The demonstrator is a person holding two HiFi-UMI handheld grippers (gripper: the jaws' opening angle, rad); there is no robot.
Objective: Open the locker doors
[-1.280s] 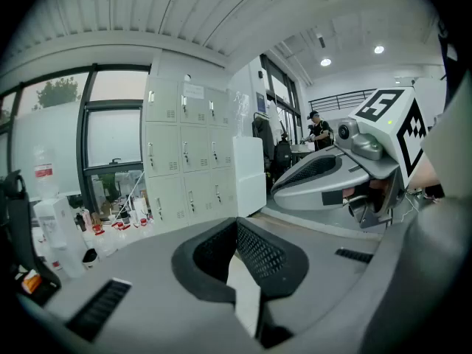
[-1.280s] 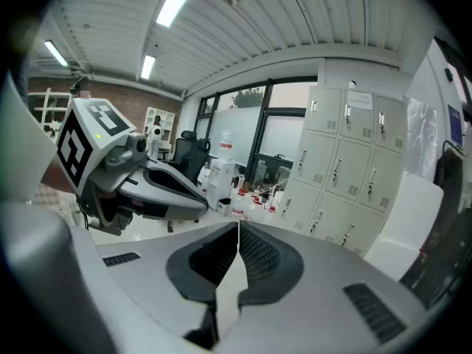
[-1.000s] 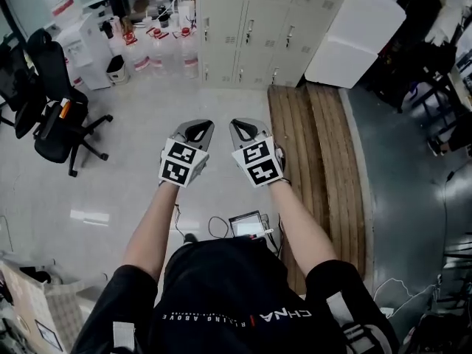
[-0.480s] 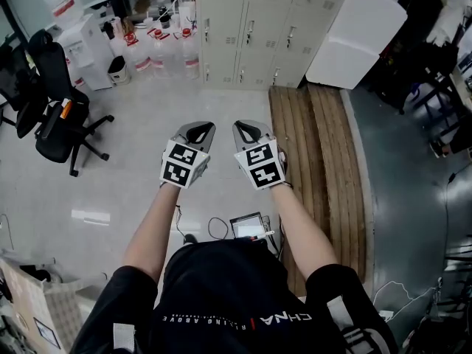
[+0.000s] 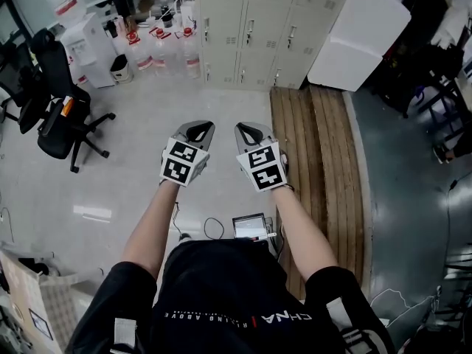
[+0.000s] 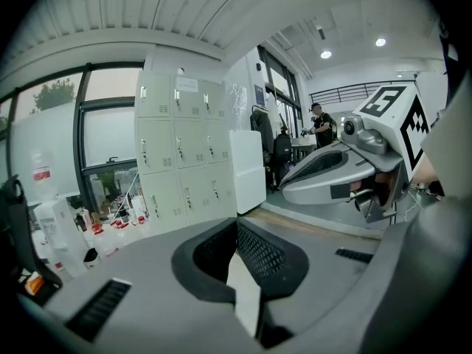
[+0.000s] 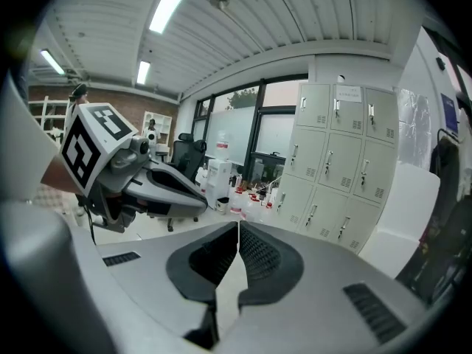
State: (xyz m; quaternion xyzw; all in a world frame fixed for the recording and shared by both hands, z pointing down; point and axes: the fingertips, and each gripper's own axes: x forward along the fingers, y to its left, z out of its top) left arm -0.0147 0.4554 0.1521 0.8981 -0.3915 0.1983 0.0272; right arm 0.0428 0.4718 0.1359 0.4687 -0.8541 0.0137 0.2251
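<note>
A block of cream lockers (image 5: 258,28) stands against the far wall, all doors closed, each with a small handle; it also shows in the left gripper view (image 6: 181,153) and the right gripper view (image 7: 339,161). My left gripper (image 5: 198,124) and right gripper (image 5: 244,126) hang side by side over the pale floor, well short of the lockers. Both are shut with nothing between the jaws. In the left gripper view the jaw tips meet (image 6: 237,220); in the right gripper view they meet too (image 7: 238,224).
Wooden planks (image 5: 313,153) lie on the floor at the right, leading toward the lockers. A large white box (image 5: 358,35) leans beside the lockers. Black office chairs (image 5: 55,105) stand at the left. Water bottles (image 5: 158,50) sit left of the lockers. A person (image 6: 320,127) stands far off.
Both grippers have moved a little forward together toward the lockers; the room has shifted slightly in the head view. Both stay shut.
</note>
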